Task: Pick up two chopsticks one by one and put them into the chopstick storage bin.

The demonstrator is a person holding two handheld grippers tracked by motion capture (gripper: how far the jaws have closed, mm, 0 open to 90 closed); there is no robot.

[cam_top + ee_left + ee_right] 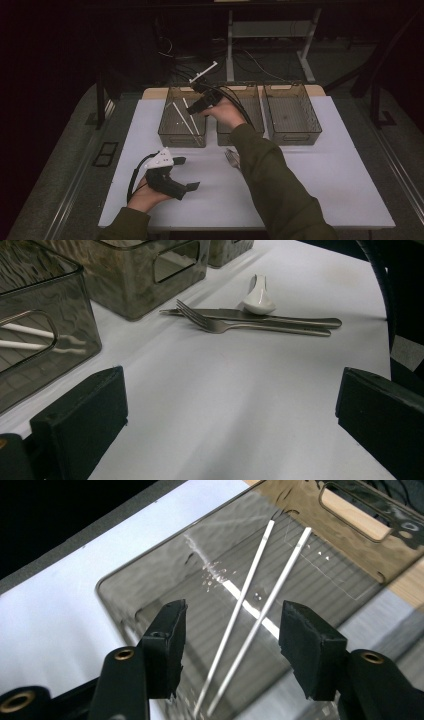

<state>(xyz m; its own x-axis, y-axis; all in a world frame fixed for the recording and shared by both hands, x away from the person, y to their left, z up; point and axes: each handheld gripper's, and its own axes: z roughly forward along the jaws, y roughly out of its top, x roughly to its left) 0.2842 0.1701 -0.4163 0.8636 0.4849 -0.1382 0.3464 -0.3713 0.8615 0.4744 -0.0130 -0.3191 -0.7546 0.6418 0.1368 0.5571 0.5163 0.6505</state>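
Note:
My right gripper [195, 106] hangs over the left smoky-clear bin [170, 135], held by a hand in an olive sleeve. Its jaws stand open [232, 630] with nothing between the pads. Below them two white chopsticks [255, 605] lie side by side on the bin's floor [186, 119]. My left gripper [186, 173] rests low at the table's front left, jaws wide open and empty [230, 410]. Ahead of it on the white table lie a metal fork [215, 325], a knife [280, 318] and a white ceramic spoon [257, 297]. The fork's tines [231, 157] peek out beside the right forearm.
Three bins stand in a row at the back of the white table [325, 175]: the left one, a middle one [255, 95] and a right one [292, 137]. The right forearm crosses the table's middle. Dark floor, cables and a desk frame lie beyond.

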